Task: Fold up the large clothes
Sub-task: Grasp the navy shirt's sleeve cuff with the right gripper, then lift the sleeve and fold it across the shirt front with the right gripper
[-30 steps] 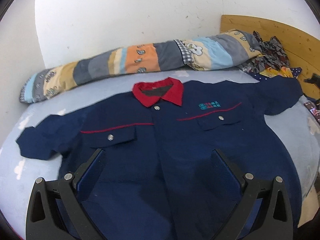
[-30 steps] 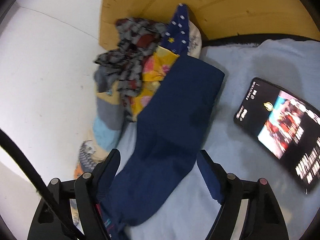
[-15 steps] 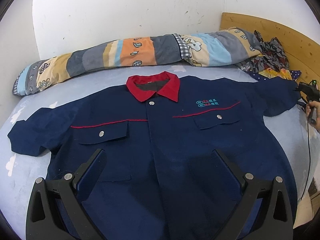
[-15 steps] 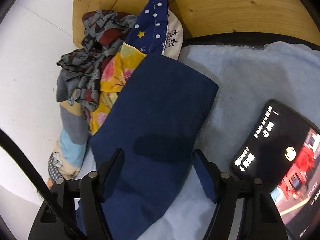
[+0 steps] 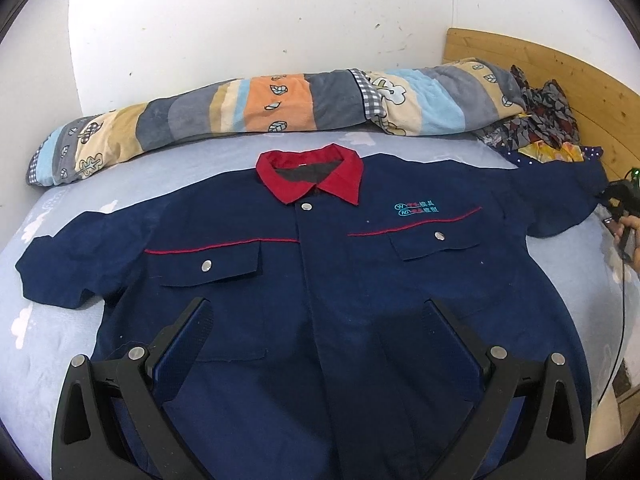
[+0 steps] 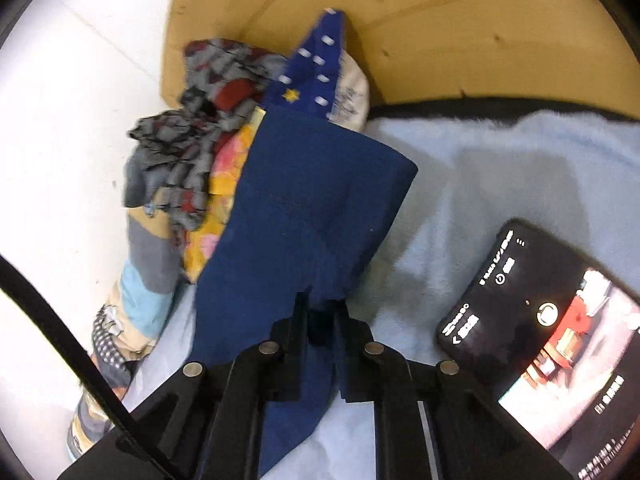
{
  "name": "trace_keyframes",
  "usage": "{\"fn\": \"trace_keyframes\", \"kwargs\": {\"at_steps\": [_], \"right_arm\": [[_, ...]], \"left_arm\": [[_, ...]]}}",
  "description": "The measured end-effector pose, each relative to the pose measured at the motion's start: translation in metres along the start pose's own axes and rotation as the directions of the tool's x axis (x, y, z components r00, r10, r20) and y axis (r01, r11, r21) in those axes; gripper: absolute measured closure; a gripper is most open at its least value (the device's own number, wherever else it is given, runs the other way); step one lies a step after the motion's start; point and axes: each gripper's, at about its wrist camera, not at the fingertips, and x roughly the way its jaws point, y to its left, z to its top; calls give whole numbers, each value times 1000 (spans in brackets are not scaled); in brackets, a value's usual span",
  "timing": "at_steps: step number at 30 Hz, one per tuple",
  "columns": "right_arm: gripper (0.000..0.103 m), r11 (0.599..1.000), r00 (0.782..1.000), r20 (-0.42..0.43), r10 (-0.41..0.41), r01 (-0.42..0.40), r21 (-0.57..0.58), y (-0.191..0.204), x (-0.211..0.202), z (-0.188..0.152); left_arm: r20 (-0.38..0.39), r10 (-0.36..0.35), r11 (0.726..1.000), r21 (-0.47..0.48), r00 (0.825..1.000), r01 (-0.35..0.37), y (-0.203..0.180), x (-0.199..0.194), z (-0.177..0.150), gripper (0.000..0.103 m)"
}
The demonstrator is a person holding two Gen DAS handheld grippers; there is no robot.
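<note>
The navy work shirt (image 5: 320,280) lay spread face-up across the light blue bed sheet (image 5: 52,336), its red collar (image 5: 312,176) toward the far side and both short sleeves stretched out left and right, a layout that suited folding because every edge was exposed and reachable. The left gripper (image 5: 316,320) hovered over the near hem with its fingers wide apart and nothing between them, apparently waiting above the body of the garment rather than committing to a hold. At the right end of the bed, the right gripper (image 6: 322,312) had its fingers pinched together on the cuff edge of the right sleeve (image 6: 304,208), the fabric bunching up between the pads; gripping at the cuff would let the sleeve be carried inward over the chest as a first fold, judging by the task. The sleeve rested partly against a pile of patterned clothes (image 6: 192,152) near the wooden headboard (image 6: 440,32), which probably explained why it was lifted from its free near edge. A phone (image 6: 536,328) with a lit screen lay on the sheet just right of the gripper, apart from the sleeve. A rolled striped quilt (image 5: 280,108) ran along the far wall, clear of the shirt.
</note>
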Motion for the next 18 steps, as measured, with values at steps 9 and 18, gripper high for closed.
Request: {"fn": "trace_keyframes", "kwargs": {"at_steps": [9,18], "right_arm": [[96,978,995,80,59,-41,-207,86,-66,-4],[96,916,985,73,157,-118,-382,208,-109,-30]], "left_arm": [[59,23,1000,-2,998,-23,5,-22,4,0],[126,51,997,-62,991,-43,34,-55,9,0]]}}
